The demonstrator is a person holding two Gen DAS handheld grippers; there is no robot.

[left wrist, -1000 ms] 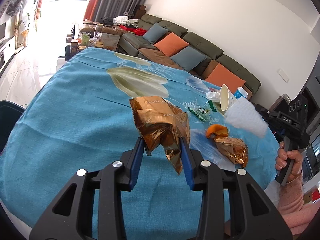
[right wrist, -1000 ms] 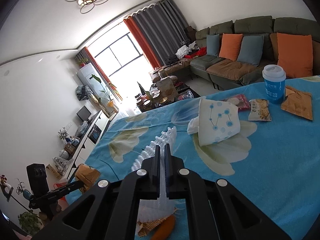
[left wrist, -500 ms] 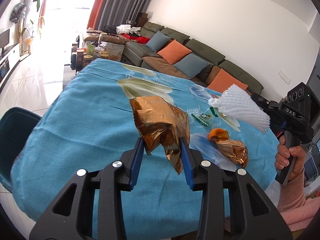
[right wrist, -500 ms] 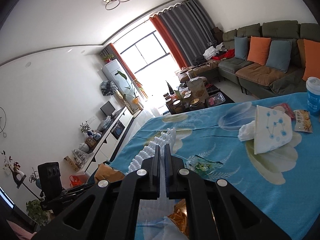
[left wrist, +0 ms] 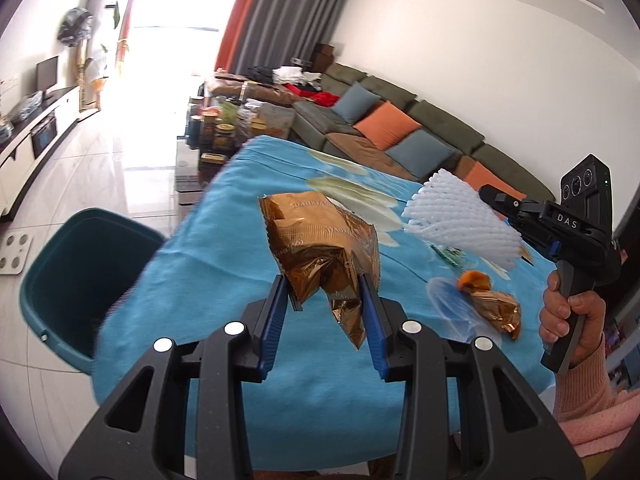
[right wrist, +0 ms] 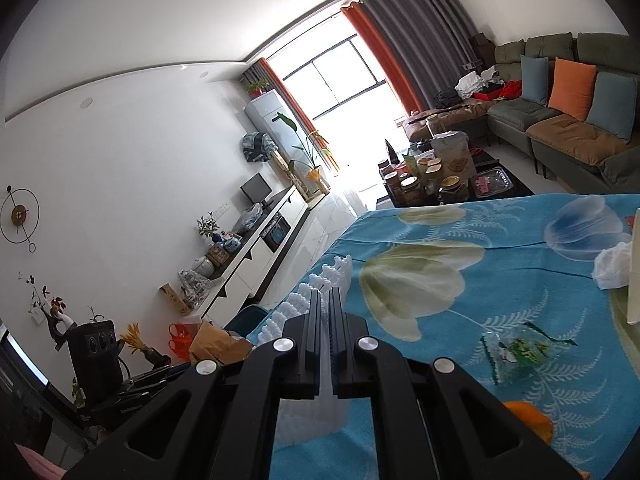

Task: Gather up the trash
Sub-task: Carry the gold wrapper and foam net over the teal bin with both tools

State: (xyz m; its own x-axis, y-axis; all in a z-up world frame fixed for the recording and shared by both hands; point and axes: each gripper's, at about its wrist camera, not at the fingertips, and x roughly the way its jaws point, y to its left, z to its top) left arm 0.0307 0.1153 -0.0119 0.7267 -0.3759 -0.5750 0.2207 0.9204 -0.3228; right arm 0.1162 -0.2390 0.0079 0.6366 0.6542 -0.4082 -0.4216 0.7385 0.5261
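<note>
Left wrist view shows, nearest to the camera, the left gripper with its blue pads pressed on both sides of a crumpled golden-brown snack bag, so the jaws stand at a narrow-to-middle width and hold the bag above the table. Just behind and to the left, on the floor beside the table edge, is the teal trash bin, which is open at the top. On the blue flowered tablecloth to the right lie an orange peel and a second golden wrapper, touching each other. Further right, the person's hand holds the right gripper, whose jaws are closed almost fully on a white foam fruit net. A green candy wrapper and a crumpled white tissue are on the cloth, and a green sofa stands far behind.

Both pieces seem to be on the way to the bin. The bag is held only by its lower part, so it may slip out if the hand swings quickly. The foam net is light and springy; if it is released before it is over the opening, it may drift or bounce to the floor. The bin is low beside the table, so a release over the table edge would miss
</note>
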